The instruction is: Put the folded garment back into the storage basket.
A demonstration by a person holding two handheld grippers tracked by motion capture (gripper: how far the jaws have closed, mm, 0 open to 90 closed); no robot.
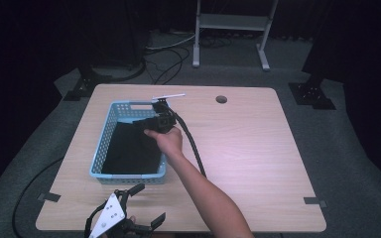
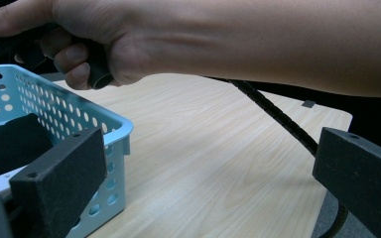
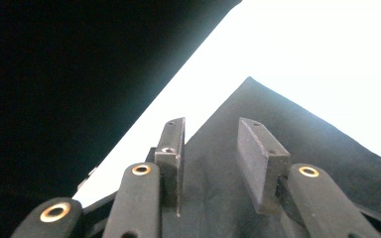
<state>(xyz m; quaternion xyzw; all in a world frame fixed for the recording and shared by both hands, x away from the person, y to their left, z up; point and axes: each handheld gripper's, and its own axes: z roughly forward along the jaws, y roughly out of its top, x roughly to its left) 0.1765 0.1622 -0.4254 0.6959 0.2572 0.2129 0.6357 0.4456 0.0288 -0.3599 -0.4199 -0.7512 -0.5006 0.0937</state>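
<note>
A light blue perforated basket (image 1: 129, 177) stands on the left half of the wooden table (image 1: 248, 144), with a black cloth (image 1: 129, 148) lying inside it. A hand holds my right gripper (image 1: 149, 124) over the basket's far right corner, pointing into it. In the right gripper view its jaws (image 3: 211, 148) stand a little apart above the black cloth (image 3: 302, 134), with no pad pressing on it. My left gripper (image 1: 150, 202) hovers at the table's near edge, wide open and empty. In the left gripper view (image 2: 208, 158) it faces the basket's corner (image 2: 79, 124) and the cloth (image 2: 10, 144).
A black ribbed cable (image 1: 193, 148) trails from the right gripper across the table and under the forearm (image 2: 258, 44). A round grommet hole (image 1: 221, 99) lies near the far edge. A white metal stand (image 1: 230, 22) is on the floor behind the table.
</note>
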